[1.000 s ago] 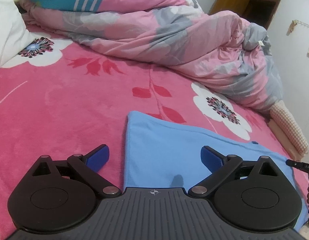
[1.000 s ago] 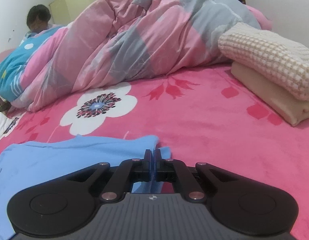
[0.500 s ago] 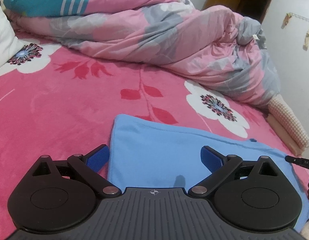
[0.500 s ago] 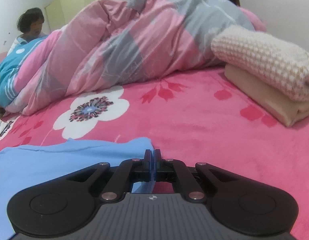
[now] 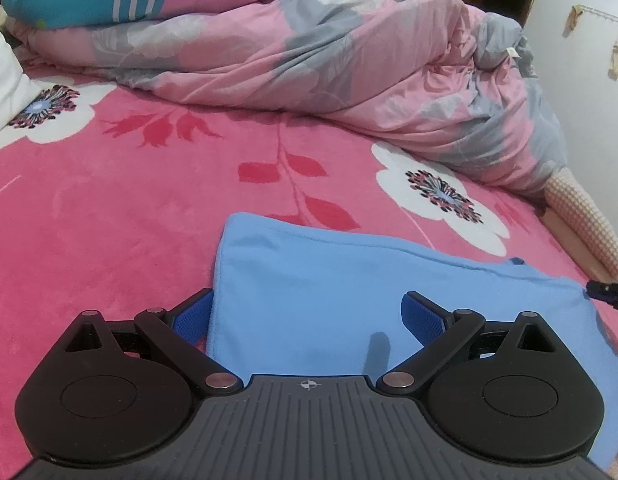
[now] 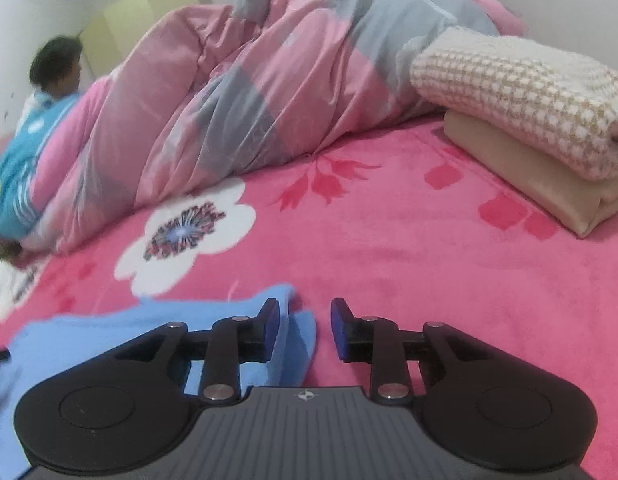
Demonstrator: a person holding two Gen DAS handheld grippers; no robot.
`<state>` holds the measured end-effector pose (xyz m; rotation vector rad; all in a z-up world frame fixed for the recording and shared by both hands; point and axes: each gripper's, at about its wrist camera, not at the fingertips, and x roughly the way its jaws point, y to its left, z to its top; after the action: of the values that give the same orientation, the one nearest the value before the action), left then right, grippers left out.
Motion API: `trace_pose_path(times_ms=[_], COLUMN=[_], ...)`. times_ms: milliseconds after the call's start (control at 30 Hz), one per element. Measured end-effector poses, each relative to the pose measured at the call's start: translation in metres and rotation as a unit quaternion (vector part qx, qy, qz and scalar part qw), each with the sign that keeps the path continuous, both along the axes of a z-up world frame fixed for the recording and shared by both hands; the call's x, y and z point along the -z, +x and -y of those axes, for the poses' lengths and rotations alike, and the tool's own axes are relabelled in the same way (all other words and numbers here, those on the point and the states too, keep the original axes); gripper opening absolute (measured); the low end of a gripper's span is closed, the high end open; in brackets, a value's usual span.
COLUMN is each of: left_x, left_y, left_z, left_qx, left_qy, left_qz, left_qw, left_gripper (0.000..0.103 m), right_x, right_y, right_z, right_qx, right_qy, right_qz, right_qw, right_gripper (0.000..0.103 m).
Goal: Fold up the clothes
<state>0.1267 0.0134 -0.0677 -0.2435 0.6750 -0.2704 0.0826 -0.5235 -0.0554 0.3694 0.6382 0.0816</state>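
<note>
L tool [image 5: 307, 312]: jaws spread wide, over blue garment [image 5: 349, 296], nothing pinched. R tool [image 6: 305, 328]: jaws apart, empty, at garment's corner [image 6: 293, 320]. Garment lies flat on pink bed [image 5: 109, 220]. Judged light, limp, non-slip; best pinched at corners/edge.

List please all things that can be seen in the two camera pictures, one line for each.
Blue garment: one, light blue, lying flat on the bed near both grippers.
Bed cover: one, pink with white flowers, under everything.
Quilt: one, pink and grey, bunched at the far side.
Knit blanket: one, cream checked, on top of the beige cloth.
Beige cloth: one, folded, right edge of the bed.
Person: one, dark hair, blurred, far left behind the quilt.
Left gripper: jaws open above the garment.
Right gripper: jaws open at the garment's corner.
</note>
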Motion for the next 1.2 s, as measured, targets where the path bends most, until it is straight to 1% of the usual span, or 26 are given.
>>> trace_pose_path(times_ms=[100,200,233,267,300,400,467,533,633,700,800,833,867,967,1000,1100,1200], left_x=[0.0,0.0,0.0,0.0,0.0,-0.001,-0.002,-0.002,-0.004,-0.005,-0.008,-0.008,-0.007,-0.003,-0.001,0.001,0.001], left_y=[0.0,0.001,0.002,0.002,0.002,0.003,0.004,0.005,0.006,0.006,0.005,0.005,0.006,0.009,0.009,0.008,0.008], left_z=[0.0,0.0,0.0,0.001,0.001,0.002,0.002,0.003,0.004,0.005,0.005,0.005,0.005,0.007,0.008,0.01,0.01], left_qx=[-0.001,-0.002,-0.002,-0.002,-0.003,-0.005,-0.007,-0.008,-0.009,-0.01,-0.009,-0.009,-0.009,-0.013,-0.014,-0.014,-0.013], left_qy=[-0.001,-0.001,-0.001,0.0,0.001,0.003,0.005,0.006,0.01,0.013,0.017,0.019,0.021,0.026,0.029,0.04,0.042], left_qz=[-0.001,-0.001,-0.001,-0.002,-0.002,-0.002,-0.002,-0.003,-0.003,-0.002,0.001,0.0,-0.001,-0.005,-0.007,-0.004,-0.003], left_qw=[1.0,1.0,1.0,1.0,1.0,1.0,1.0,0.9999,0.9999,0.9999,0.9998,0.9998,0.9997,0.9996,0.9994,0.9991,0.999], left_gripper=[0.099,0.099,0.099,0.099,0.099,0.099,0.099,0.099,0.099,0.099,0.099,0.099,0.099,0.099,0.099,0.099,0.099], right_x=[0.007,0.019,0.022,0.022,0.021,0.009,0.005,0.006,0.016,0.019,0.009,0.009,0.011,0.028,0.03,0.025,0.013], right_y=[0.019,0.035,0.038,0.038,0.037,0.026,0.024,0.025,0.031,0.029,0.017,0.015,0.017,0.03,0.031,0.026,0.003], right_z=[0.005,0.009,0.008,0.007,0.005,0.002,0.002,0.001,-0.001,-0.001,-0.002,-0.003,-0.002,0.0,0.001,0.004,0.012], right_qx=[0.001,-0.012,-0.018,-0.023,-0.027,-0.016,-0.007,0.002,0.018,0.028,0.036,0.036,0.037,0.038,0.039,0.036,0.048], right_qy=[0.031,0.074,0.083,0.084,0.082,0.053,0.038,0.02,-0.006,-0.006,-0.014,-0.019,-0.022,-0.019,-0.016,-0.01,0.014], right_qz=[-0.015,-0.031,-0.033,-0.029,-0.024,0.02,0.037,0.039,0.023,0.023,0.057,0.059,0.054,0.012,0.008,0.007,0.021], right_qw=[0.999,0.997,0.996,0.996,0.996,0.998,0.999,0.999,1.0,0.999,0.998,0.997,0.998,0.999,0.999,0.999,0.999], right_gripper=[0.031,0.03,0.025,0.009,0.003,0.003,0.002,0.002,0.002,0.002,0.002,0.002,0.002,0.002,0.002,0.006,0.016])
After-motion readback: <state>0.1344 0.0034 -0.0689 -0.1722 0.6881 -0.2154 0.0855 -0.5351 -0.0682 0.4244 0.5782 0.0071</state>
